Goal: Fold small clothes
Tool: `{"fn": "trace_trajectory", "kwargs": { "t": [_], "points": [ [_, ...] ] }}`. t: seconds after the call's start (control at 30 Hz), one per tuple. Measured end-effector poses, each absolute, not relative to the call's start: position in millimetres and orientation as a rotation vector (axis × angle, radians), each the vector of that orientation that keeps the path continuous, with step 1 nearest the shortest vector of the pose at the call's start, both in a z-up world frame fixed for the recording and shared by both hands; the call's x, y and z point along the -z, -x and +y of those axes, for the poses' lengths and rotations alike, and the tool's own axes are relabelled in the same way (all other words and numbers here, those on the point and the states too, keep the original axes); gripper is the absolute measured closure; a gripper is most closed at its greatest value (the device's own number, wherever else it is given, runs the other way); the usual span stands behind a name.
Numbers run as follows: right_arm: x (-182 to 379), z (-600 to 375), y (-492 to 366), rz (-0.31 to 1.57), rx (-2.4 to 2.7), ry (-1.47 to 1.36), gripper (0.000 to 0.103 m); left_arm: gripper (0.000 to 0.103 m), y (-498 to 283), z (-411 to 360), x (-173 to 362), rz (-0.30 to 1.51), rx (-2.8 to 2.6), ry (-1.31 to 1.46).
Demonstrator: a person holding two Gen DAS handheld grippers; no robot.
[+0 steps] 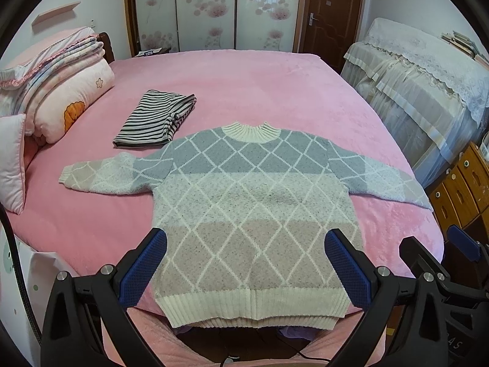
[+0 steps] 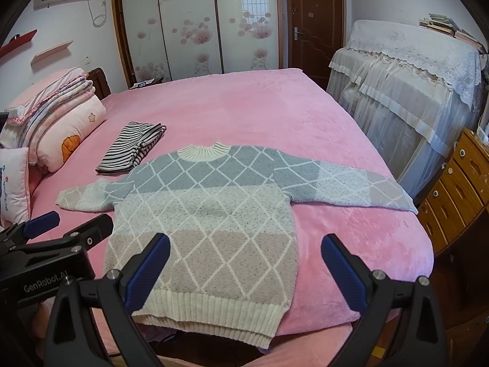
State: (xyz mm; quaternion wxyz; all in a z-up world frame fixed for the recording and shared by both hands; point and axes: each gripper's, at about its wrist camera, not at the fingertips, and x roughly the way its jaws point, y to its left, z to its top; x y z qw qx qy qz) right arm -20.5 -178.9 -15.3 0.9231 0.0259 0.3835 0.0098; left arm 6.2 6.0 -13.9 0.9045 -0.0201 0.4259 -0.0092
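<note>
Your sweater (image 1: 253, 211) lies flat on the bed (image 1: 275, 91) — right sleeve end cut off over the edge; both grippers' fingers (image 1: 143, 266) stand apart, holding nothing.

Even, soft daylight; a window's reflection glares on the wardrobe (image 1: 214, 9) panels. Sharp focus across the bed (image 1: 275, 85), with only faint shadows on it. Strong fisheye bending and black vignette toward corners, far from the wardrobe.
</note>
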Motion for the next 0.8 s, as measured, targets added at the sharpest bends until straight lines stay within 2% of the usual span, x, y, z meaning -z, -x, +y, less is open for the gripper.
{"fn": "trace_trajectory", "kwargs": {
  "t": [0.8],
  "points": [
    [11.0,-176.1,19.7,0.786,-0.019,-0.055,0.003,0.001,-6.0,10.7,9.6,0.877,0.012,0.039]
  ]
}}
